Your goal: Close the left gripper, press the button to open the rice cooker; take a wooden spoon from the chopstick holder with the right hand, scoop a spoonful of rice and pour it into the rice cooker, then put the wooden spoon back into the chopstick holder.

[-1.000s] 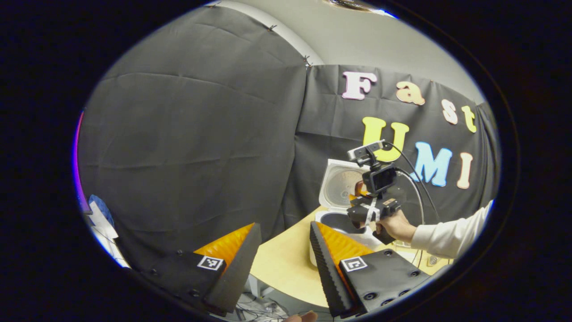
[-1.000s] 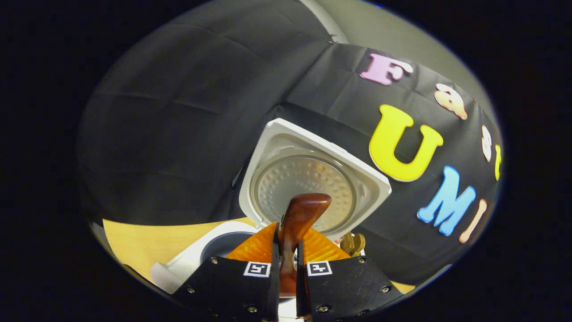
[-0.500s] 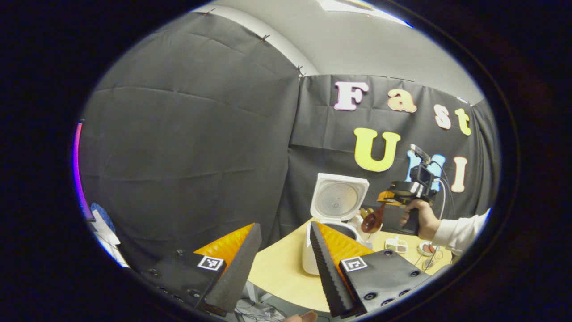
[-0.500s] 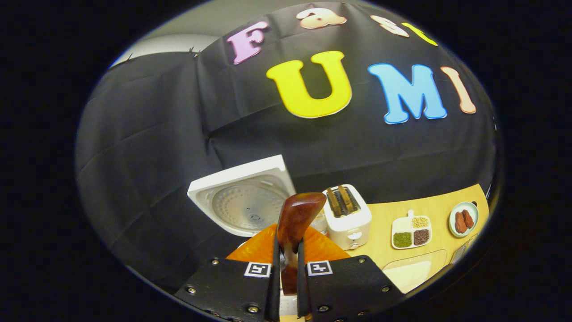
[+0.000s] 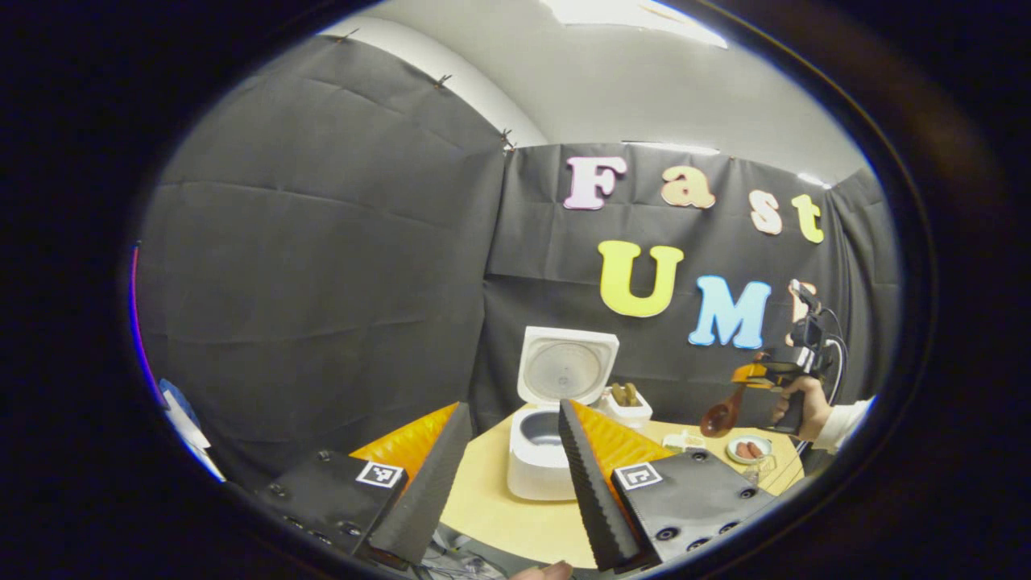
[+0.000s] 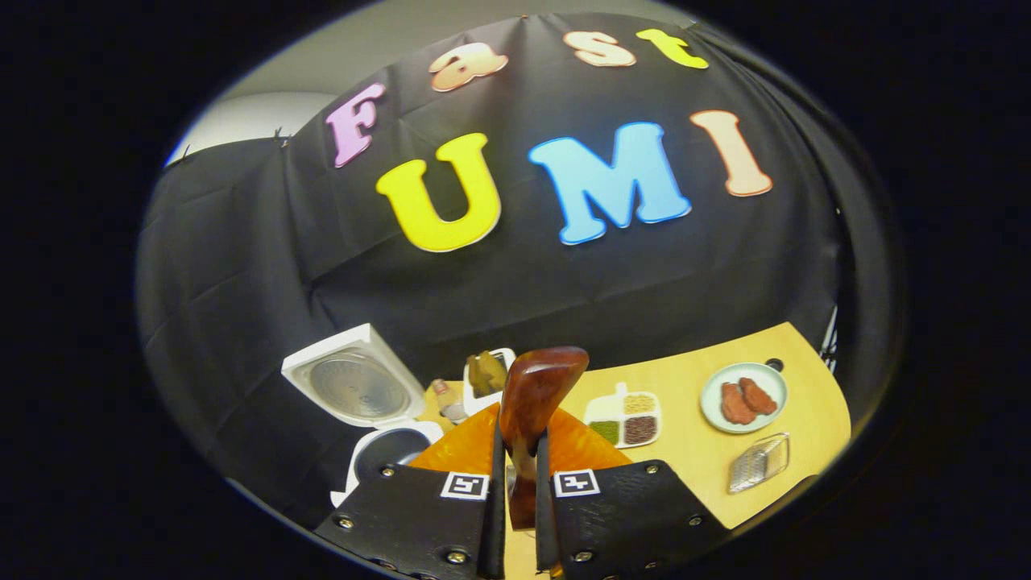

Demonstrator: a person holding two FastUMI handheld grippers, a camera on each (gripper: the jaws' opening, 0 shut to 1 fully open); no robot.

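The black cloth wall is closing the booth on all sides, with a pale ceiling showing above it. The light wooden desk is carrying the white rice cooker, whose lid is standing open. Near it are sitting a toaster, a divided tray of grains, a plate with two reddish pieces and a small clear grater-like item.

The left claw is hanging released, jaws apart, grasping nothing. The right claw is clenching the wooden spoon, bowl up, well to the right of the cooker. I cannot make out the chopstick holder.

The narrow grip could let the spoon swivel, so it might miss the holder's mouth or tip it over.
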